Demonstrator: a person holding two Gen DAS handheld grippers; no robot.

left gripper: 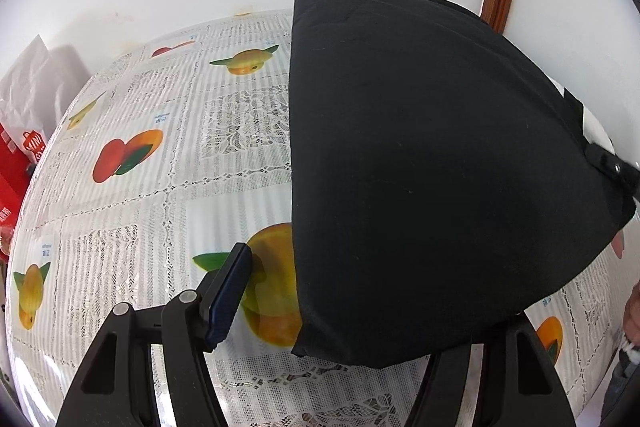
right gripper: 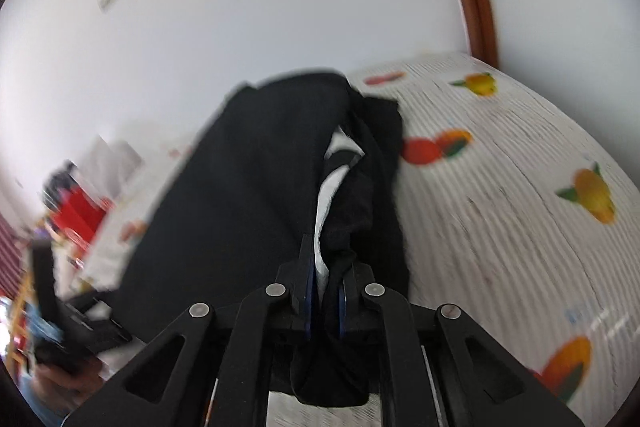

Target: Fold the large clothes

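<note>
Left gripper (left gripper: 362, 291) half behind garment (left gripper: 420, 167)

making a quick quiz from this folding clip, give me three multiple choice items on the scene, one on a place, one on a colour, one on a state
1. Where does the black garment lie?
A. on a tablecloth printed with fruit
B. in a basket
C. on a bare floor

2. What colour is the lining showing inside the garment?
A. yellow
B. white
C. green

3. How does the right gripper stand?
A. wide open over the table
B. shut on nothing
C. shut on the garment

Answers:
1 A, the left wrist view shows it spread on the fruit print cloth.
2 B, a white strip shows between the dark layers in the right wrist view.
3 C, cloth is pinched between its nearly closed fingers.
</note>
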